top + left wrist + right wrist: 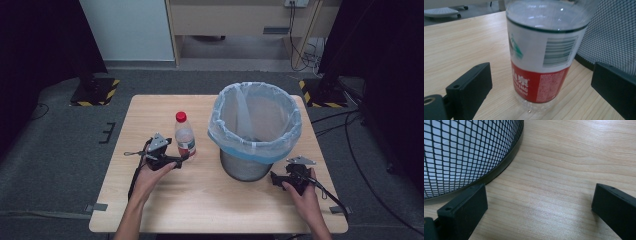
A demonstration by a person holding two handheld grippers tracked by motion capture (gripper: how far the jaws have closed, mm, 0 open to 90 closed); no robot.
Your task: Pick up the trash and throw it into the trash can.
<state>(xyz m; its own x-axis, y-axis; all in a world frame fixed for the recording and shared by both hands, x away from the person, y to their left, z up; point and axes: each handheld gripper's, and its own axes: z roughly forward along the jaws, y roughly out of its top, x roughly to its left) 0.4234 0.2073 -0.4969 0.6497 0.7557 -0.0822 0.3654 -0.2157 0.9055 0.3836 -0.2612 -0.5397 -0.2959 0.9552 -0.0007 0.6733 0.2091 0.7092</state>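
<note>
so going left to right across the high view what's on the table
left gripper → bottle → bin → right gripper

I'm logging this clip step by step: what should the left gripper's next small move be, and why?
Probably close the left gripper on the clear plastic bottle with the red cap and red-and-white label. The bottle stands upright on the wooden table, between the open jaws, with gaps on both sides.

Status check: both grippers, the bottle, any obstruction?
Left gripper open, jaws either side of the bottle, not clamped. Right gripper open, empty, beside the mesh bin. Bottle upright on the table, nothing blocking.
</note>
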